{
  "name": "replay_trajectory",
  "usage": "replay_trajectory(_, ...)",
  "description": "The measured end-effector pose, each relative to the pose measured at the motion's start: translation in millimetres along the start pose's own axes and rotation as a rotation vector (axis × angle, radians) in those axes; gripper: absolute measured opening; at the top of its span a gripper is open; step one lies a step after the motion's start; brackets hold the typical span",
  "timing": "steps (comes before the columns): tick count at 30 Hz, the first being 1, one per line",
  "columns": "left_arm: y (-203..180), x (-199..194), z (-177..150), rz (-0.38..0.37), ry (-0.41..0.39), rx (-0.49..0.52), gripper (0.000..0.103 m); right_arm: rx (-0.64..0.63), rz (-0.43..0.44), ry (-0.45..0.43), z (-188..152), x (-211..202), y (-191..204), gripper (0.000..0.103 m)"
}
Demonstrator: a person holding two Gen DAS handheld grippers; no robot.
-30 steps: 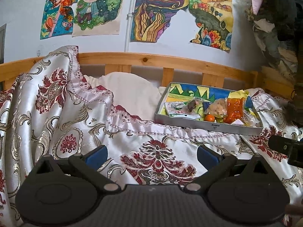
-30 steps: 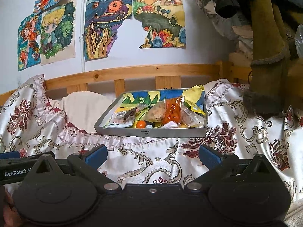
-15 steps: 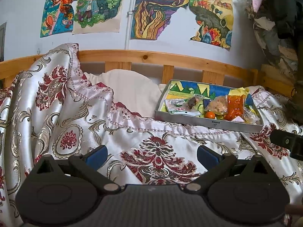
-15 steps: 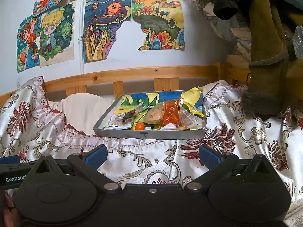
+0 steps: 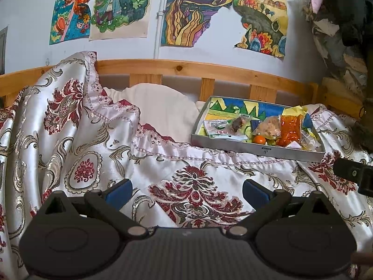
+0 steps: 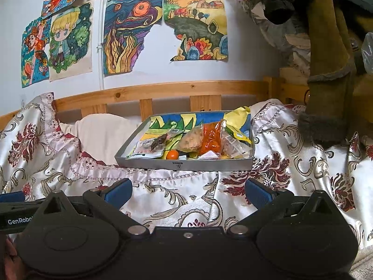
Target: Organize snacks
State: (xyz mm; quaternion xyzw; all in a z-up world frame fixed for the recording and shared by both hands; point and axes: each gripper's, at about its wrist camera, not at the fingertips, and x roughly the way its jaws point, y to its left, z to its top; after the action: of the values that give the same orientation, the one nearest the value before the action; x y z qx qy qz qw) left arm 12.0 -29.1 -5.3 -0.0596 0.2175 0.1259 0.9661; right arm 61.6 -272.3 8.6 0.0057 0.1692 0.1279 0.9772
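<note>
A shallow grey box [image 5: 233,144] [image 6: 144,162] sits on the bed ahead, lined with a colourful drawing and holding several snack packets: an orange-red bag [image 5: 290,129] [image 6: 211,137], a pale bag of puffs [image 5: 268,127] [image 6: 191,141], a small orange fruit [image 5: 259,139] [image 6: 172,155], flat clear packets [image 5: 219,128] [image 6: 149,145] and a yellow bag [image 6: 237,116]. My left gripper [image 5: 186,190] is open and empty, low over the bedspread, left of and short of the box. My right gripper [image 6: 187,190] is open and empty, short of the box's front wall.
A silver and red brocade bedspread [image 5: 81,140] [image 6: 291,154] covers the bed, bunched high at the left. A white pillow [image 5: 160,107] lies beside the box. A wooden bed rail [image 5: 186,70] and postered wall stand behind. Hanging clothes and a brown coat [image 6: 326,58] crowd the right.
Both grippers have drawn back and tilted up slightly, so the box sits lower and a little smaller in view. Both stay open.
</note>
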Motion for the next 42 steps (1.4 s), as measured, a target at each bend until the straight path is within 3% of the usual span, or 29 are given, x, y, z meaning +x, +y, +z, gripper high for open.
replay_trajectory(27,1.6,5.9,-1.6,0.018,0.037,0.008,0.102,-0.015,0.002,0.01,-4.6,2.4,1.1,0.102)
replay_trajectory(36,1.6,16.3,-0.3,0.006,0.146,-0.001,0.102,-0.025,0.001,0.024,-3.4,3.7,2.0,0.102)
replay_trajectory(42,-3.7,20.3,-0.1,-0.031,0.209,0.05,0.102,-0.038,0.0,0.033,-3.6,4.9,3.6,0.102)
